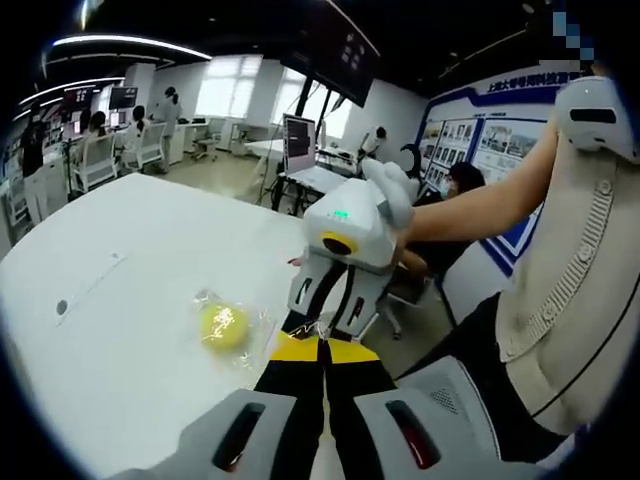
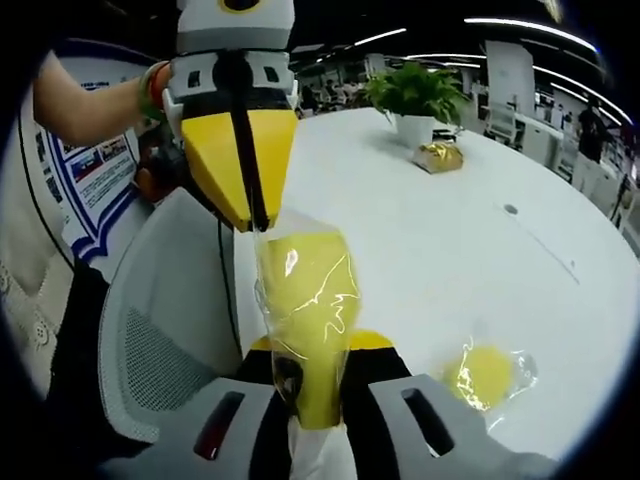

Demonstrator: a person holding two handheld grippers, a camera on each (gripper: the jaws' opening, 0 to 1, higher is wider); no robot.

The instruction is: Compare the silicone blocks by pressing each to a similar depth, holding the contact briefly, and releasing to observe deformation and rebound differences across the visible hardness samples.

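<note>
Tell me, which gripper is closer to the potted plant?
Left. The left gripper lies ahead of the right gripper, on the side toward the potted plant across the table; the right sits farther back.

No text can be read; the writing on the blue wall board [image 1: 487,128] is too blurred.

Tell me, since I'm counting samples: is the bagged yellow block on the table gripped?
No, the bagged yellow block lies free on the white table, no jaws touching it.
</note>
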